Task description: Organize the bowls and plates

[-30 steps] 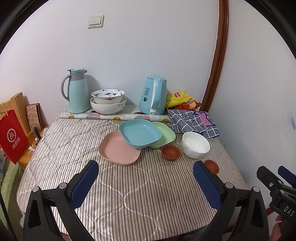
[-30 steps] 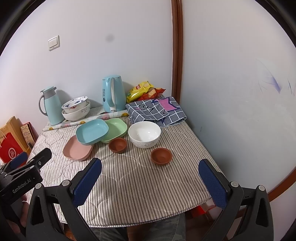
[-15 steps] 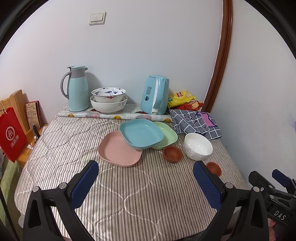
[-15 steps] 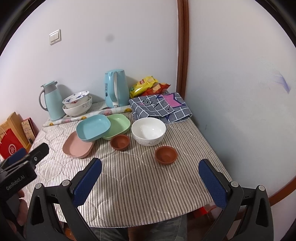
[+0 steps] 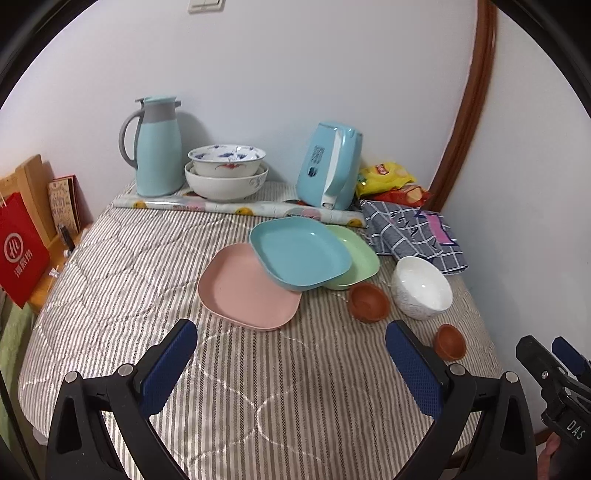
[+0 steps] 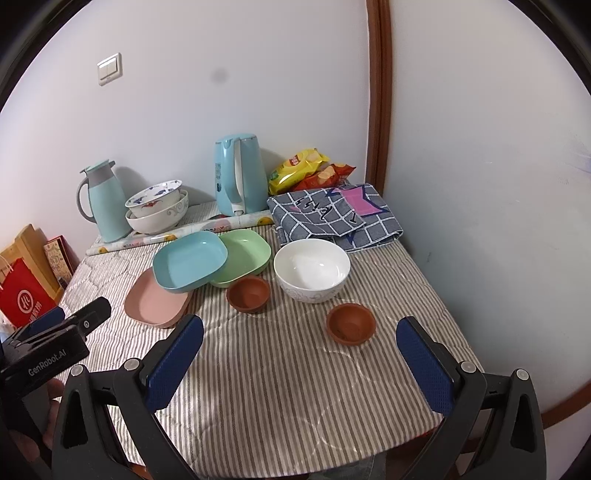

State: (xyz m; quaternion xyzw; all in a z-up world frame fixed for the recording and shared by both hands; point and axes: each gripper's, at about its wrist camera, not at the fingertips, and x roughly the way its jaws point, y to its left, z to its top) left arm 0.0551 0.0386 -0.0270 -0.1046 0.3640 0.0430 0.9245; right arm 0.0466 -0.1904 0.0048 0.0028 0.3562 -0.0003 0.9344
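Striped table point(image 6: 280, 387) lies bare between spread fingers point(image 6: 173, 363) and small brown bowl point(image 6: 351, 324).

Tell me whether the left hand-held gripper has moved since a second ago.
Yes. The left hand-held gripper has advanced toward the table: the wall switch has slid to the view's top edge and the pink plate looms nearer.

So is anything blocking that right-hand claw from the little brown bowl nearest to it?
Nothing visible does. The right gripper hangs open above the striped tablecloth, and only bare cloth lies between it and the nearer brown bowl. The white bowl sits beyond it, apart.
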